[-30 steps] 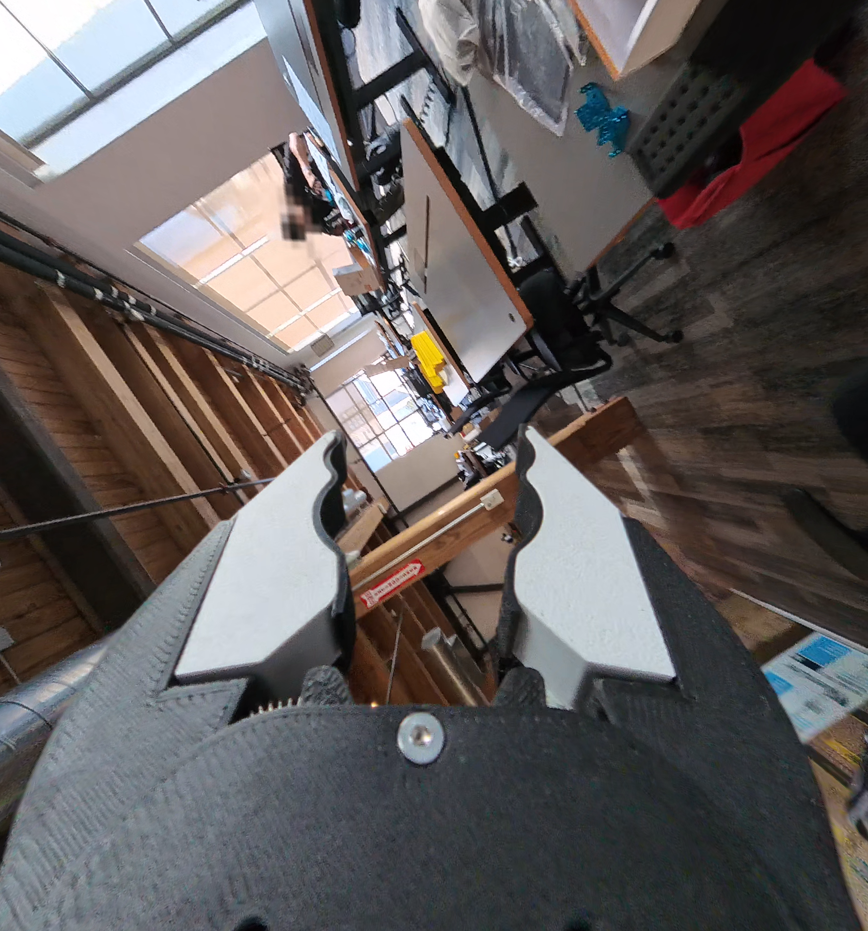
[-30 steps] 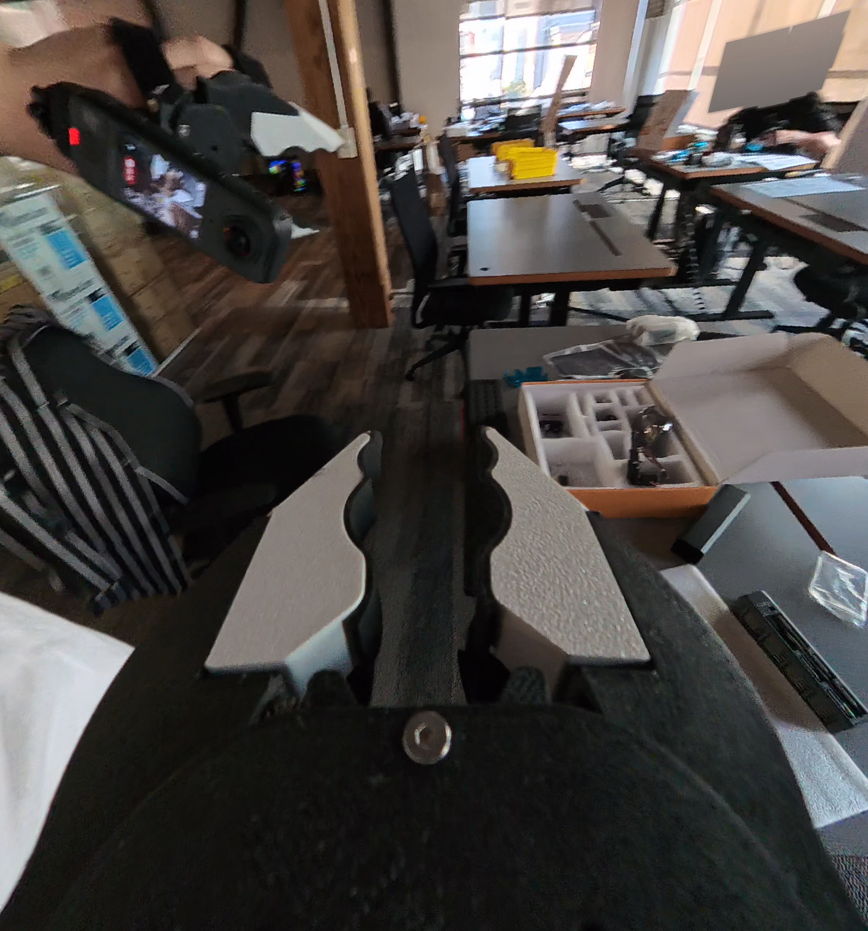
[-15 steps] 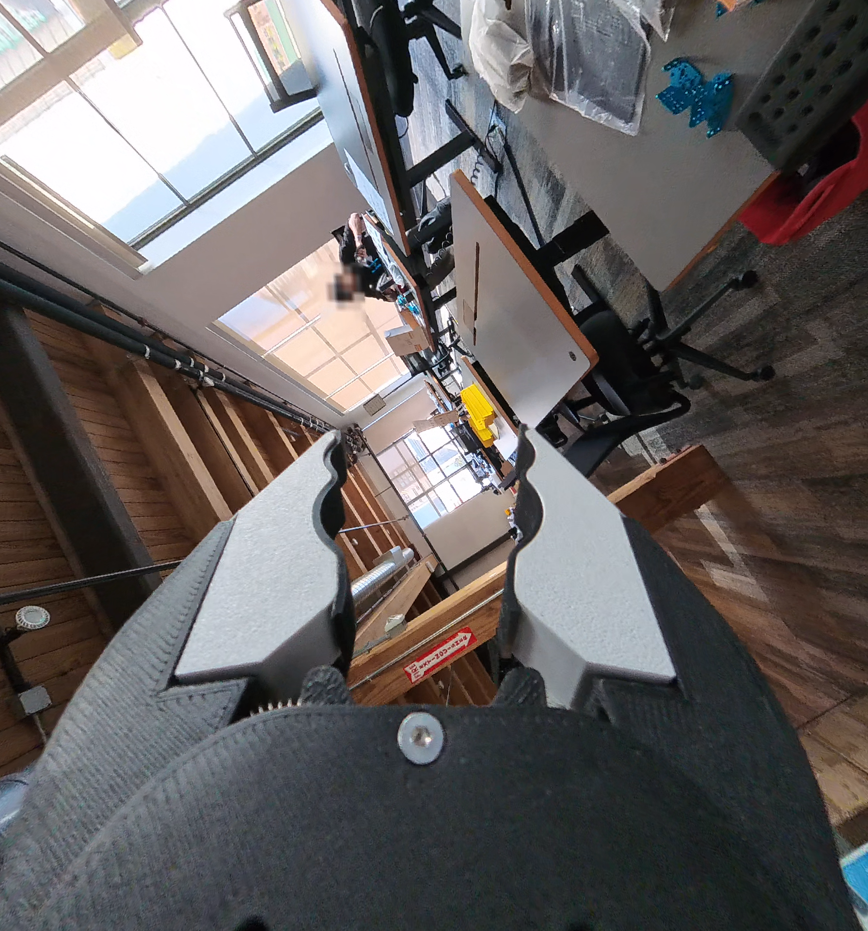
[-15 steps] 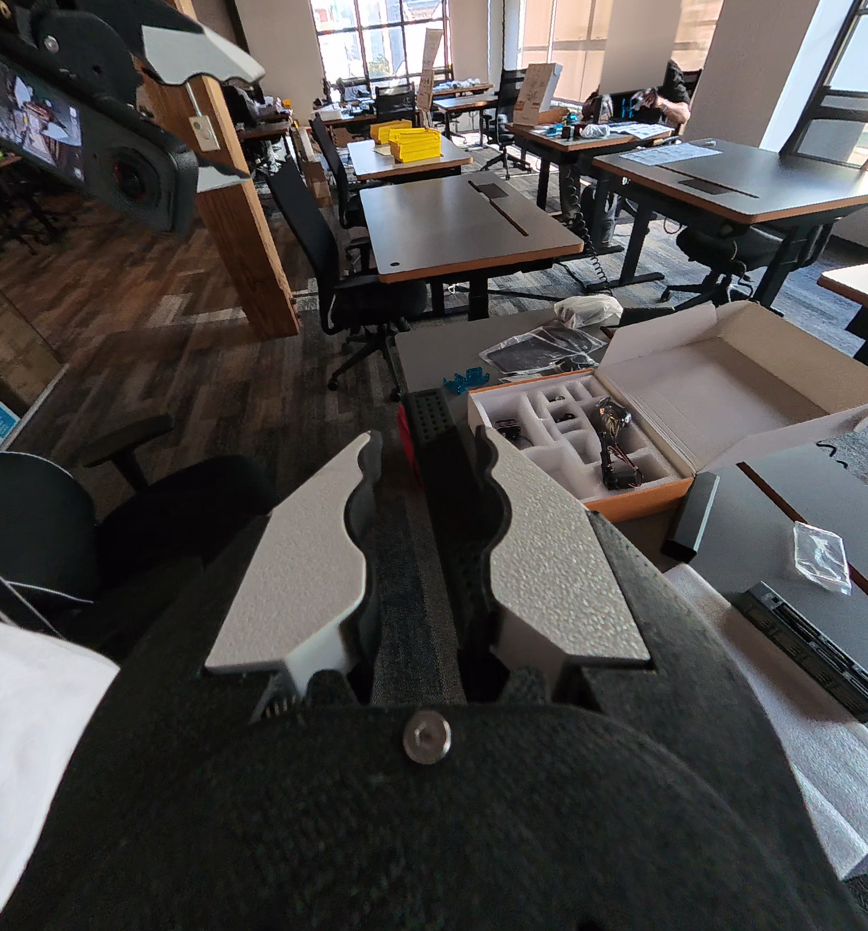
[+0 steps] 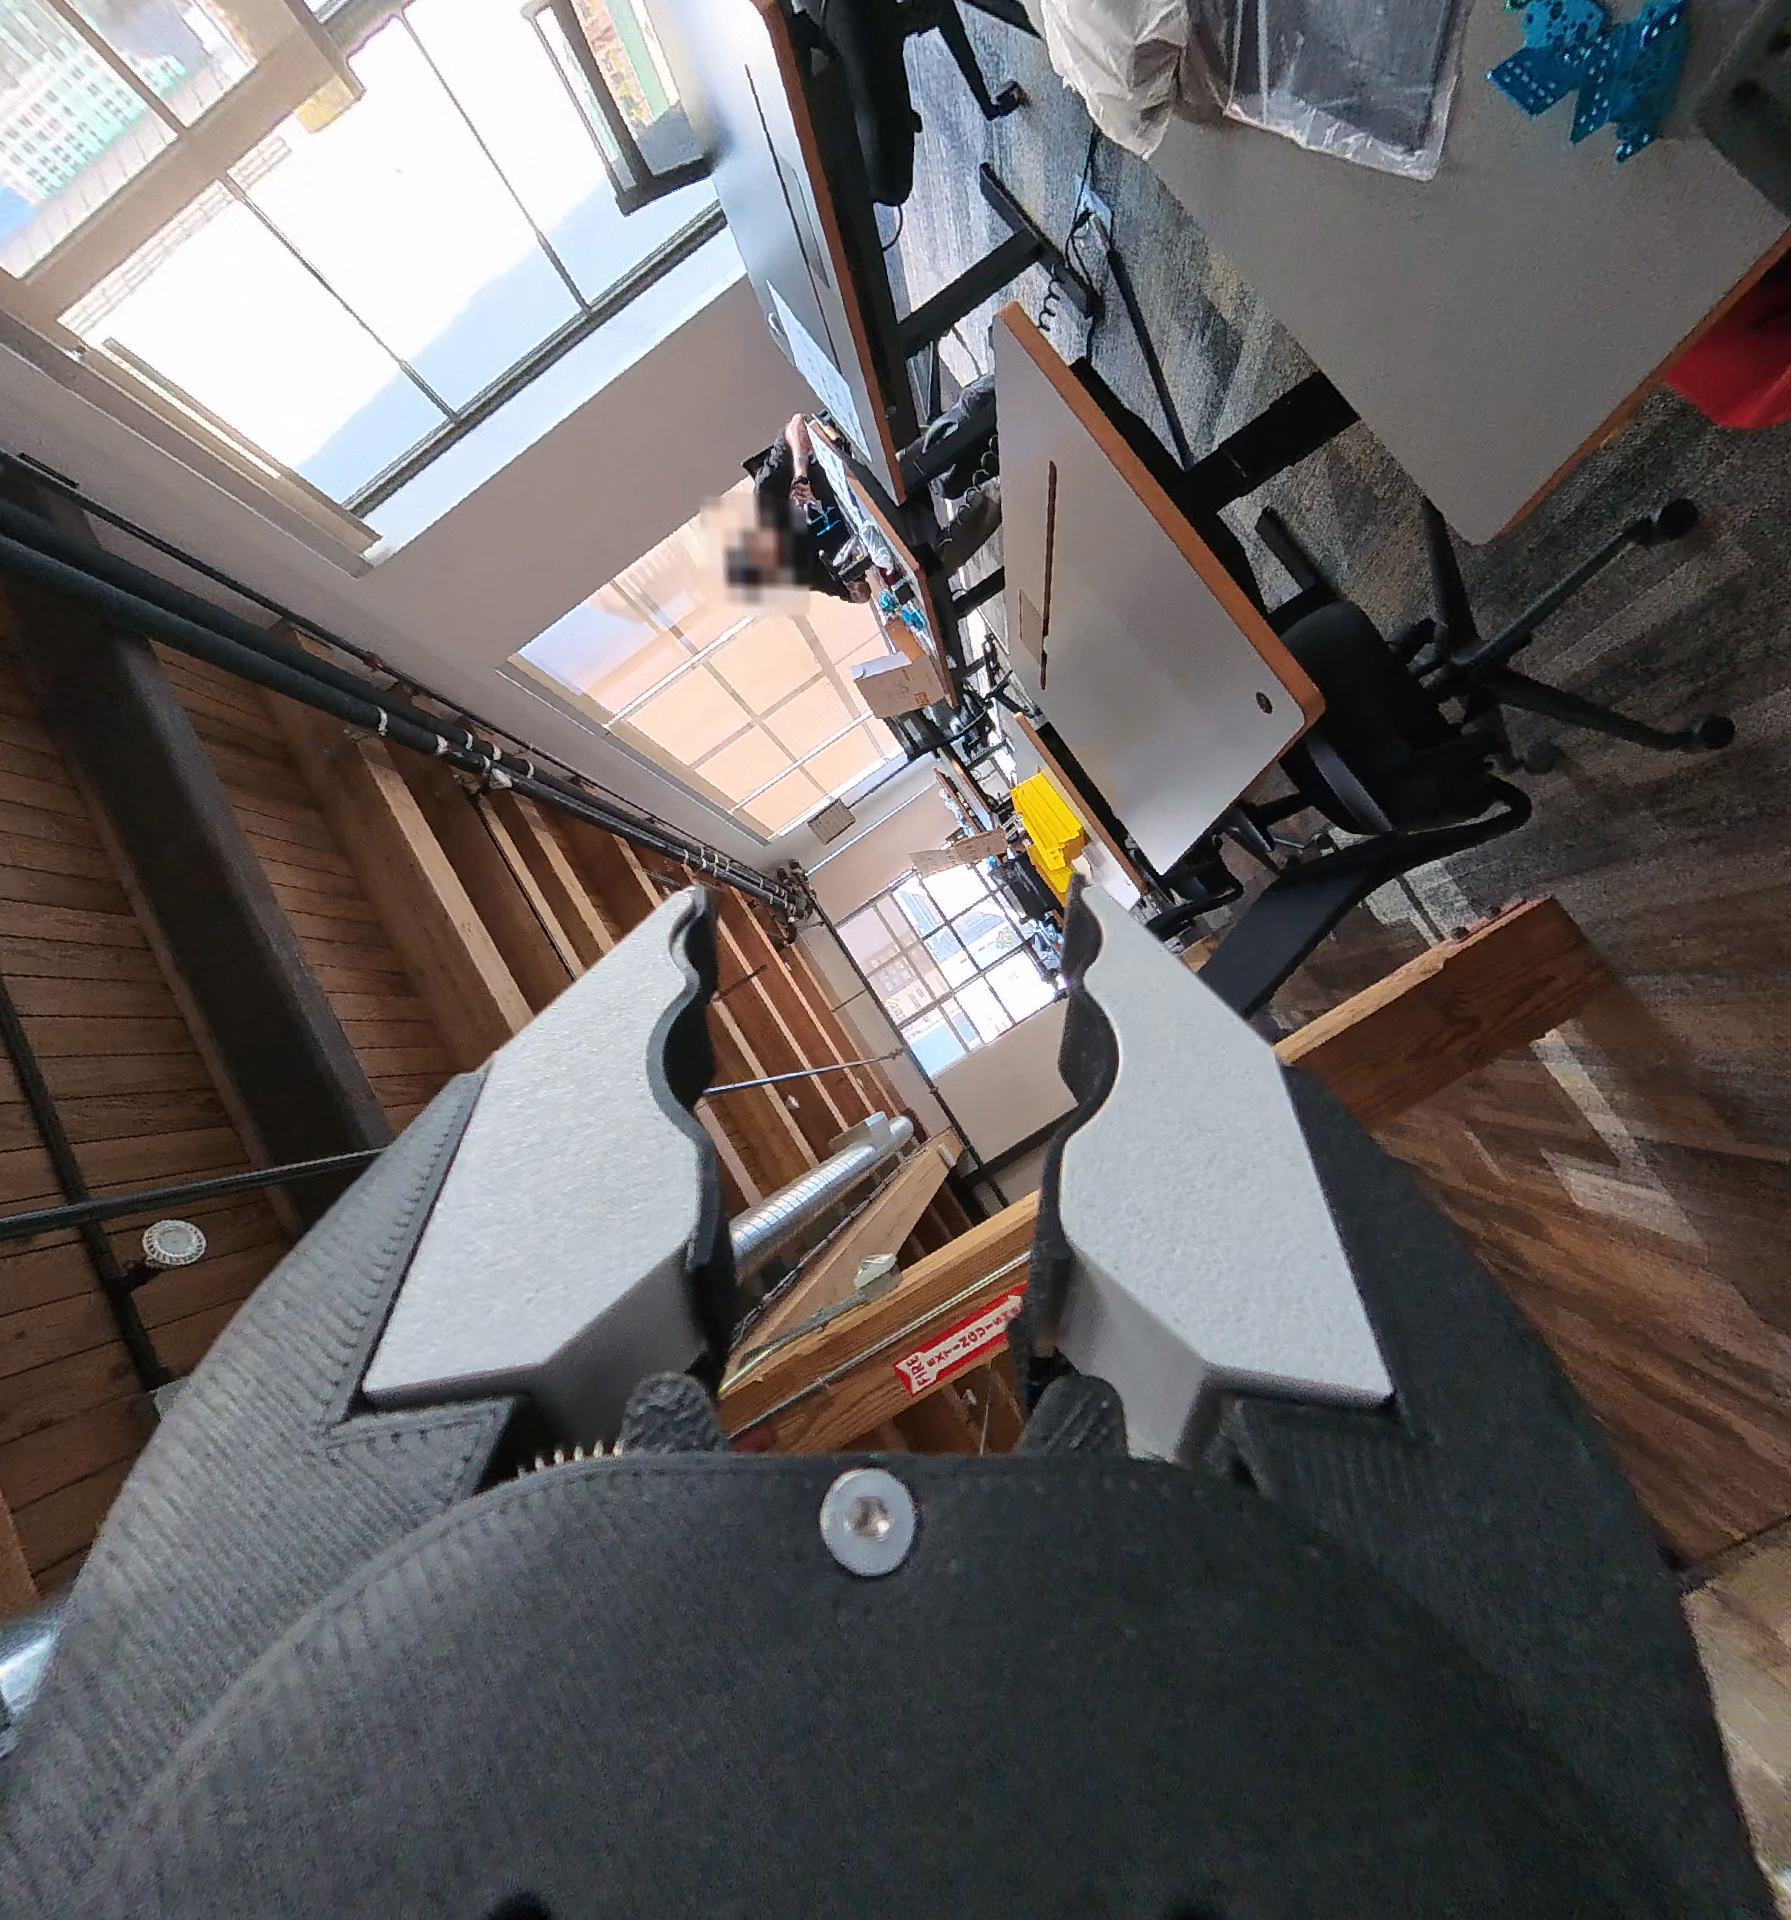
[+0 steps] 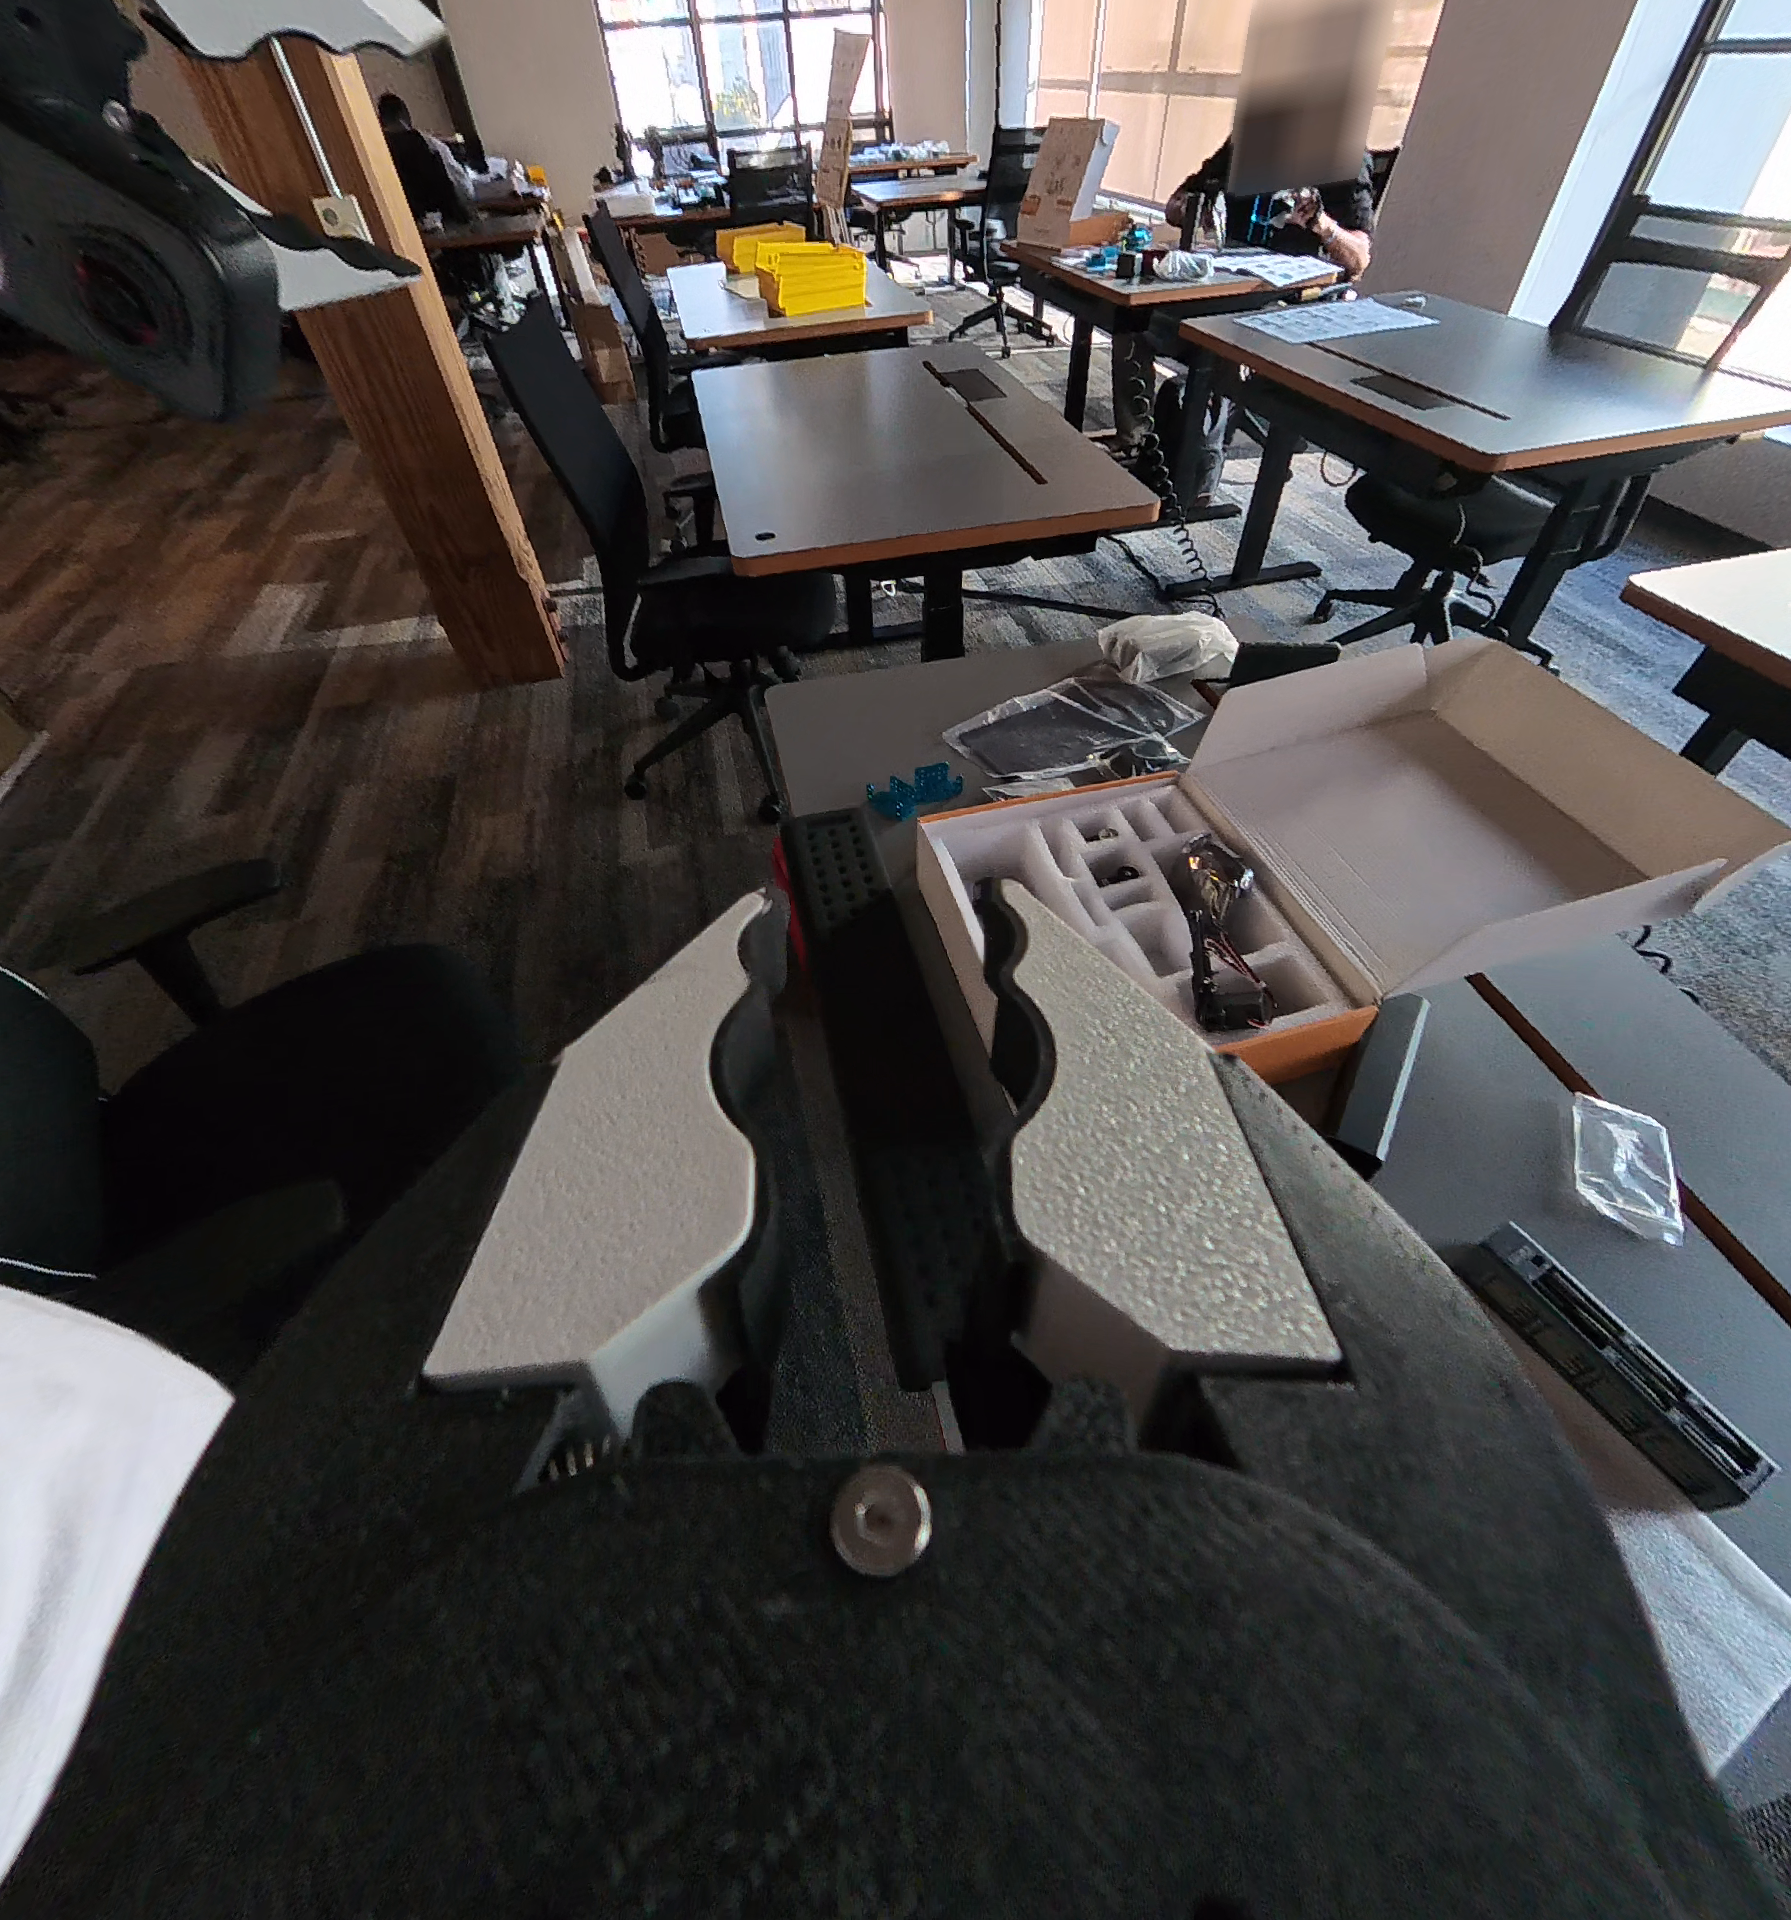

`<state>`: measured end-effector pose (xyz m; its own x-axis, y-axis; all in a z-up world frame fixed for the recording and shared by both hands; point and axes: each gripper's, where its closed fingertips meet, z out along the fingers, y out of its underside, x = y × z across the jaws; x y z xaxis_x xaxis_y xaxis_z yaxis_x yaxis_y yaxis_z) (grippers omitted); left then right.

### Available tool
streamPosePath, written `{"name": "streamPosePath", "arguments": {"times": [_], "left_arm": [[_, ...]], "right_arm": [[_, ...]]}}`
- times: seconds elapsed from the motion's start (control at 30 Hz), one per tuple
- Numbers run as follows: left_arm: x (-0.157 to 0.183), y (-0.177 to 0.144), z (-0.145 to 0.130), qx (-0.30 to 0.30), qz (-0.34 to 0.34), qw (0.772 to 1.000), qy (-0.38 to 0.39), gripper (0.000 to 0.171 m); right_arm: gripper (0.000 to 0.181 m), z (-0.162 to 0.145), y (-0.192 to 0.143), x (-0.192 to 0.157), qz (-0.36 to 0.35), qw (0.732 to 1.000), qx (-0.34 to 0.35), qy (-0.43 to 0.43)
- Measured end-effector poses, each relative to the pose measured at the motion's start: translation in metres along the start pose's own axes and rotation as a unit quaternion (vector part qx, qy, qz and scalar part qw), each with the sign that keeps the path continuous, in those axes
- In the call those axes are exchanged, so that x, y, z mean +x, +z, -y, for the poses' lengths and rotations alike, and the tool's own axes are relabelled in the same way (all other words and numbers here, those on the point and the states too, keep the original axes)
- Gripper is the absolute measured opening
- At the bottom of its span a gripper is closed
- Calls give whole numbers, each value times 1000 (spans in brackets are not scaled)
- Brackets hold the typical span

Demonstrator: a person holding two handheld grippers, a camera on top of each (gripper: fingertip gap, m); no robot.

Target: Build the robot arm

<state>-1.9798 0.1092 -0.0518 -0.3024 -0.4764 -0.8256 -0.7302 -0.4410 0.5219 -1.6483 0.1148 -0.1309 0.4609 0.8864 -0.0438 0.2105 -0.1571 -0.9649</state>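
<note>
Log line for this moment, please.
left tongs: open, empty, raised, rolled sideways | right tongs: open, empty, above black perforated block | open box: on desk

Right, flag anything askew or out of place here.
Left tongs point up at the ceiling, rolled sideways, open and empty. Right tongs are level and open over the desk, where loose plastic bags lie scattered behind the open cardboard box. Nothing spilled or broken.
</note>
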Motion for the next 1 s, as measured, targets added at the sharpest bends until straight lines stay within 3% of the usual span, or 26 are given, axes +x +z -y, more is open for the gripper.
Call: {"name": "streamPosePath", "arguments": {"times": [0.43,0.53,0.6,0.67,0.7,0.8,0.9,1.0], "left_arm": [[3,18,7,4,-6,1000,1,64],[12,30,6,17,-56,992,-109,65],[25,39,5,26,-115,966,-231,66],[41,45,9,41,-172,912,-370,71],[49,44,17,64,-206,868,-448,70],[64,40,40,134,-260,713,-637,65],[69,33,61,187,-273,577,-747,70],[49,21,70,277,-246,427,-825,70]], "right_arm": [[37,-26,14,6,0,999,-23,27],[37,-35,15,20,-5,999,-40,35],[37,-41,11,37,-24,998,-43,30],[37,-52,8,59,-48,997,-52,29],[37,-59,7,71,-57,996,-62,31],[37,-77,8,104,-78,992,-89,37],[37,-89,14,133,-92,989,-112,26],[39,-106,26,155,-91,985,-149,-7]]}}
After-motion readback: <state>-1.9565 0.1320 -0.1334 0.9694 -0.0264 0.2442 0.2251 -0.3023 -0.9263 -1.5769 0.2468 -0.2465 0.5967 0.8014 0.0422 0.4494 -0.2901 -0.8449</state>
